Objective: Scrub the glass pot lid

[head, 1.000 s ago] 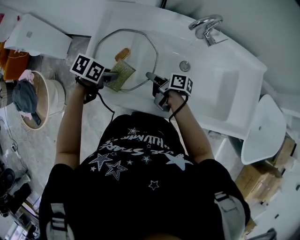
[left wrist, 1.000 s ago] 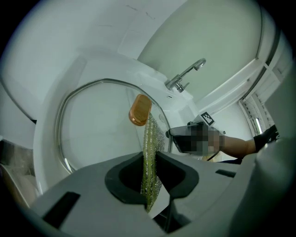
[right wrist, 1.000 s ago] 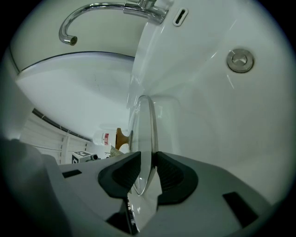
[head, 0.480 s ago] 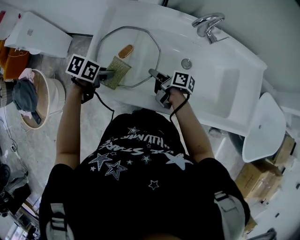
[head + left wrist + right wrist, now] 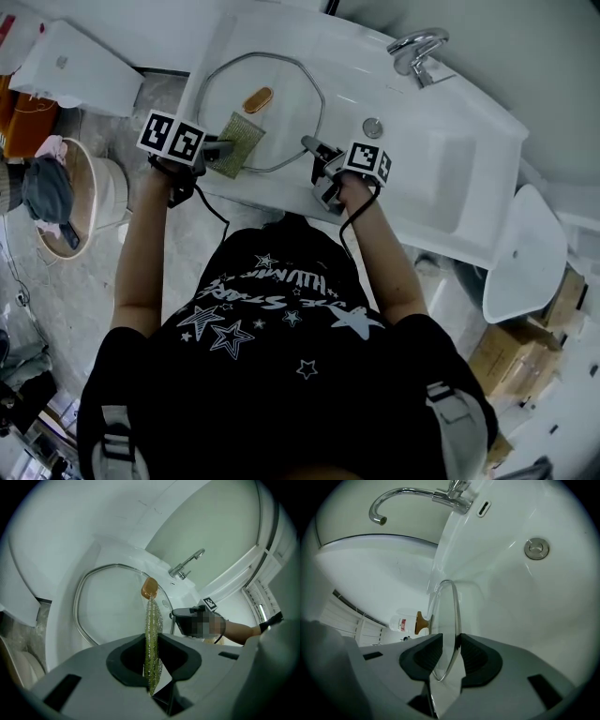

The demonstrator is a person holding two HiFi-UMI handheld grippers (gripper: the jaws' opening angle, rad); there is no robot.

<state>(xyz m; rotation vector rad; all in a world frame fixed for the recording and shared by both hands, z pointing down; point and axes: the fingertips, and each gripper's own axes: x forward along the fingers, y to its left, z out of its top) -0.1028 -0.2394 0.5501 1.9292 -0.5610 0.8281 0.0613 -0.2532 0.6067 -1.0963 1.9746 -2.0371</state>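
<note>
The glass pot lid (image 5: 281, 103), with a steel rim and a wooden knob (image 5: 257, 99), stands tilted in the white sink (image 5: 450, 178). My left gripper (image 5: 217, 150) is shut on a yellow-green scrub pad (image 5: 241, 141), which lies flat against the lid's near left part. In the left gripper view the pad (image 5: 152, 630) runs edge-on between the jaws, up toward the knob (image 5: 149, 588). My right gripper (image 5: 314, 152) is shut on the lid's near right rim. In the right gripper view that rim (image 5: 452, 620) sits pinched between both pads (image 5: 473, 653).
The faucet (image 5: 415, 49) and the drain (image 5: 372, 127) lie to the right of the lid. A beige bucket holding cloth (image 5: 66, 202) stands on the floor at the left. Cardboard boxes (image 5: 525, 347) sit at the right. A white bottle (image 5: 401, 623) shows behind the lid.
The left gripper and the pad have slid a little up and across the lid's near left part. The right gripper keeps its hold on the rim.
</note>
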